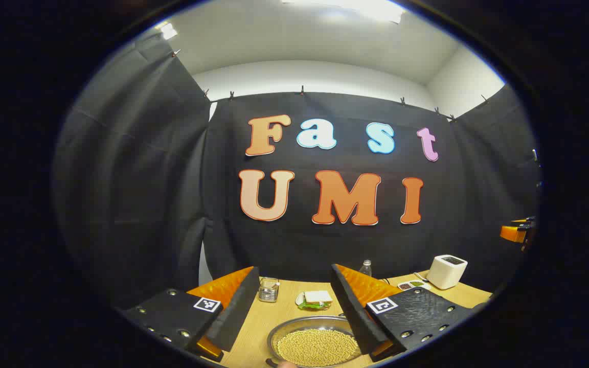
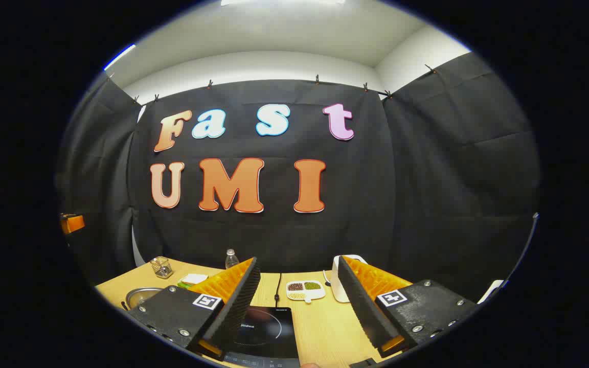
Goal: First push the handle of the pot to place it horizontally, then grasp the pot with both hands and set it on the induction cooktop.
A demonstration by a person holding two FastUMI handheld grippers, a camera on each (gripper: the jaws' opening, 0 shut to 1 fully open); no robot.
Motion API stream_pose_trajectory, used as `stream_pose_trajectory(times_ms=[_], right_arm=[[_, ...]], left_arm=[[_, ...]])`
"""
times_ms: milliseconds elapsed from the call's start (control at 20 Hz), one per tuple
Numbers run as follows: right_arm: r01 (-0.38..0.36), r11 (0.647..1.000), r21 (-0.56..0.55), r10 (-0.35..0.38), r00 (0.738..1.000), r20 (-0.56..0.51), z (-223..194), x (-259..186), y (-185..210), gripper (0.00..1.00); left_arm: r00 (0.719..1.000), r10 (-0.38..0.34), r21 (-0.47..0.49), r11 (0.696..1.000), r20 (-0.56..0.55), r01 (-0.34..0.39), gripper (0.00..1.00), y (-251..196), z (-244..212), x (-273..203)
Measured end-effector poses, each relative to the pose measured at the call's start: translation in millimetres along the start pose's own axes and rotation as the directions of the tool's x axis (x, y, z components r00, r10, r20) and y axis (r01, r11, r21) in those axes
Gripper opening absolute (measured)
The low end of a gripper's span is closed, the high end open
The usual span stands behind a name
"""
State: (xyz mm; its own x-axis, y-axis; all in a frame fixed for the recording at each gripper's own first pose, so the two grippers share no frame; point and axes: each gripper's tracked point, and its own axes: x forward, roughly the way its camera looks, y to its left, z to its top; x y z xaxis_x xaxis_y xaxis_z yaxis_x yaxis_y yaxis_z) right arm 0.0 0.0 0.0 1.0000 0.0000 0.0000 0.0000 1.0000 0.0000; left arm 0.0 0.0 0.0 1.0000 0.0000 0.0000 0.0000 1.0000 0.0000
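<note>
A shallow metal pot filled with yellow beans sits on the wooden table, low in the left gripper view. My left gripper hovers above and just short of it, open, nothing between its fingers. The pot's handle is cut off at the bottom edge. In the right gripper view the pot lies at the far left, partly behind a finger. A black induction cooktop lies flat on the table right below my right gripper, which is open and holds nothing.
Along the back of the table stand a metal mesh holder, a small white plate with a sponge, a clear bottle, a divided dish of beans and a white appliance. A cable runs back from the cooktop.
</note>
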Motion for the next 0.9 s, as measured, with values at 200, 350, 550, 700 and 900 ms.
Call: stream_pose_trajectory(times_ms=[200,350,550,700,900], right_arm=[[0.005,1.0,0.004,-0.005,1.0,0.009,4.6,-0.9,-2.0,0.95],[-0.004,1.0,0.004,0.004,1.0,0.012,7.1,-0.1,1.4,0.95],[-0.012,1.0,-0.019,0.012,1.0,0.02,8.9,-1.4,6.9,0.95],[-0.022,1.0,-0.006,0.022,1.0,0.01,7.0,-2.3,10.6,0.95],[-0.02,1.0,-0.006,0.02,1.0,0.004,5.3,-2.2,8.0,0.95]], left_arm=[[1.0,-0.013,0.003,1.0,-0.015,0.013,0.88,-6.8,-1.8,2.2],[1.0,-0.011,0.019,1.0,-0.006,0.011,0.88,-7.5,3.0,0.7],[1.0,-0.022,0.032,0.999,0.009,0.022,0.88,-10.5,8.3,-6.0],[1.0,-0.031,0.03,0.999,0.001,0.031,0.88,-12.0,5.1,-5.3],[1.0,-0.026,0.028,0.999,-0.006,0.027,0.88,-10.3,5.2,-5.5]])
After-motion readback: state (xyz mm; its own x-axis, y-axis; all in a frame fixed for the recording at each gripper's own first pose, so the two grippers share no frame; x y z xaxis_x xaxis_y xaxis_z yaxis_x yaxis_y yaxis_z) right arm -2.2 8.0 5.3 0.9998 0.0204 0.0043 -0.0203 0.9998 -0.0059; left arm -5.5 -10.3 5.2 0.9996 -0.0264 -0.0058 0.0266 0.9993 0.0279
